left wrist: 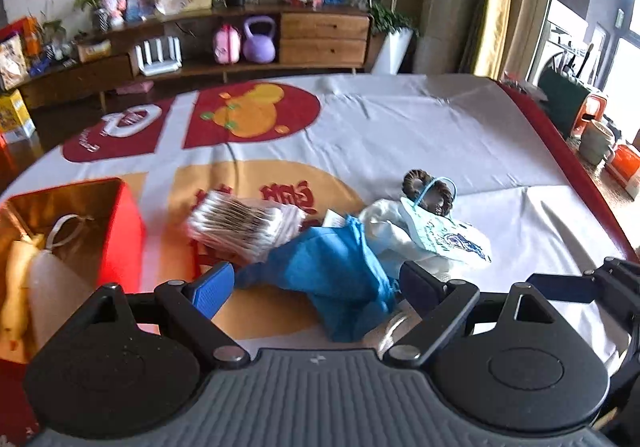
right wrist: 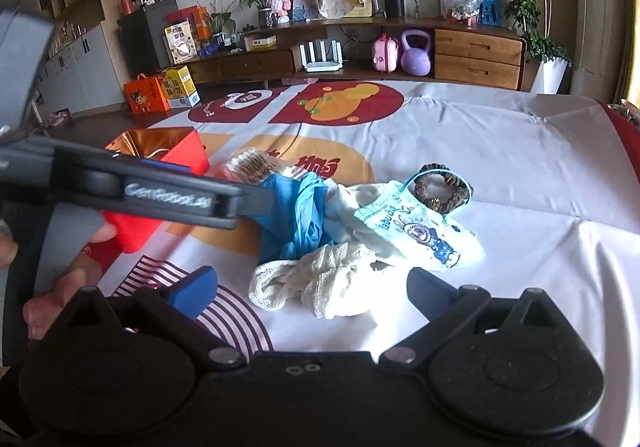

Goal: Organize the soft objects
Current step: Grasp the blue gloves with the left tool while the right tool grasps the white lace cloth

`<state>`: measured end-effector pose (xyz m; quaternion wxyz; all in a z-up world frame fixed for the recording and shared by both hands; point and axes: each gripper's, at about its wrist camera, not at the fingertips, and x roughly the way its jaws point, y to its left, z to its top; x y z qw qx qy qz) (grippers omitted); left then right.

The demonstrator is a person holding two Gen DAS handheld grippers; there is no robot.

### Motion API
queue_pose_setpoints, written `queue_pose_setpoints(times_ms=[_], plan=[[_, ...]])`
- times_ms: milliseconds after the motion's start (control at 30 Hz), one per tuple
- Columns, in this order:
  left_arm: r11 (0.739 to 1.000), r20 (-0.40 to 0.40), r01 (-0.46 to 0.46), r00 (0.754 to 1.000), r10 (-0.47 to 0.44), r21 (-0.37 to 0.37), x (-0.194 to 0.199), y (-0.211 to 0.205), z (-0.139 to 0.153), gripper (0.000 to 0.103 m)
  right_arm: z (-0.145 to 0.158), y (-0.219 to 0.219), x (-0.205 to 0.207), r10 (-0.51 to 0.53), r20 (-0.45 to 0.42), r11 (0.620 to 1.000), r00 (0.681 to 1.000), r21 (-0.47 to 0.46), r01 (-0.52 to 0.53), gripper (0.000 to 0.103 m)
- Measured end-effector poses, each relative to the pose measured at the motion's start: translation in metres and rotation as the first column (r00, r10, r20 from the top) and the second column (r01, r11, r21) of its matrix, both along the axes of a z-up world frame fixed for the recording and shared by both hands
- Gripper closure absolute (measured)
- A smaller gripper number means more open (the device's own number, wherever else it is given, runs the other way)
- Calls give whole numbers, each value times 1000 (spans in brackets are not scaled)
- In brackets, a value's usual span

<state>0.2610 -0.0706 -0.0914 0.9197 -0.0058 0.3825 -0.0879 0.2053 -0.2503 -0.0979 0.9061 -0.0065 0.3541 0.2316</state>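
A heap of soft things lies on the printed tablecloth [left wrist: 420, 119]: a blue cloth [left wrist: 340, 271] [right wrist: 296, 215], a white cloth [left wrist: 384, 223], a printed mask pouch [left wrist: 448, 239] [right wrist: 424, 231], a brown scrunchie [left wrist: 430, 191] [right wrist: 442, 191] and a cream lace cloth [right wrist: 320, 279]. My left gripper [left wrist: 318, 287] [right wrist: 260, 203] stands open, the near end of the blue cloth between its fingers, pads not pressing. My right gripper [right wrist: 312, 289] is open over the lace cloth, which lies loose between its fingers. A red box [left wrist: 120, 231] [right wrist: 176, 151] with a gold inside sits to the left.
A clear pack of cotton swabs [left wrist: 240, 223] [right wrist: 256, 167] lies between box and heap. The box holds a pale bottle [left wrist: 52, 287] and a band. A hand [right wrist: 52, 299] grips the left tool. The table's red edge [left wrist: 560, 135] runs on the right; a wooden sideboard [left wrist: 324, 35] stands beyond.
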Motion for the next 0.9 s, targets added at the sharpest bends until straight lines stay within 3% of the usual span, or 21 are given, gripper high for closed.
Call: queue_pose_setpoints(times_ms=[467,733,833,900], plan=[[1000,-118,8,993,-11,-29,49,-4,-35,13,-23,14,23,-9,-27,1000,1000,-24,8,6],[999,-112,39,993,-41,-20,55,-5,-44,14,-34,15,29,-34,-53,999,998,-31,33,19],[999,-102,43,994,-46,-24,55,-6,-44,20,-37,15,30,-45,-58,998,997,-37,43,24],[998,-100,43,994,-46,-34,55,-5,-44,32,-39,15,30,-52,-63,998,997,-48,49,29]])
